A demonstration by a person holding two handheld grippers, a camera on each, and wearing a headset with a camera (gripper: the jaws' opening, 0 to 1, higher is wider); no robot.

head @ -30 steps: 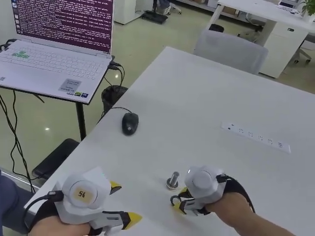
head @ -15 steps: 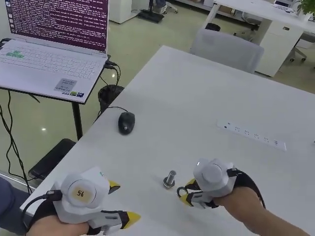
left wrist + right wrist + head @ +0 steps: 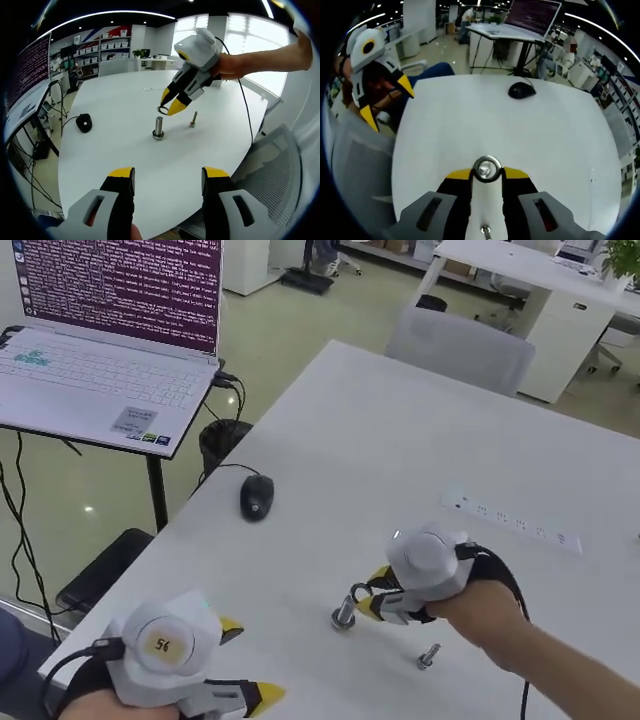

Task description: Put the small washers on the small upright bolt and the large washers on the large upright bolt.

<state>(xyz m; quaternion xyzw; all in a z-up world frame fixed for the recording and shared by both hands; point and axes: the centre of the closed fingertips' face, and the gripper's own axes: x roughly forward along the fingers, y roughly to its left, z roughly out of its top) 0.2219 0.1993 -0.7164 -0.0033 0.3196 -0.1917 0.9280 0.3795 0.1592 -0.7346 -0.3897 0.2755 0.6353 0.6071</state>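
The large upright bolt (image 3: pixel 344 617) stands on the white table (image 3: pixel 380 450), with a small upright bolt (image 3: pixel 428 655) to its right. My right gripper (image 3: pixel 365 600) is shut on a large ring washer (image 3: pixel 358 594), held just above and beside the large bolt's top. From the left gripper view, the washer (image 3: pixel 163 109) hangs over the large bolt (image 3: pixel 158 127), with the small bolt (image 3: pixel 193 118) behind it. In the right gripper view the washer (image 3: pixel 487 168) is pinched between the yellow tips. My left gripper (image 3: pixel 248 660) is open and holds nothing, near the table's front edge.
A black mouse (image 3: pixel 257 497) with its cable lies at the table's left edge. A white power strip (image 3: pixel 510 523) lies at the far right. A laptop (image 3: pixel 100 370) on a stand is left of the table, and a grey chair (image 3: pixel 455 345) is behind it.
My right gripper has lifted the washer from near the table surface up to the top of the large bolt. The small bolt behind it has come into sight. The left gripper stayed put.
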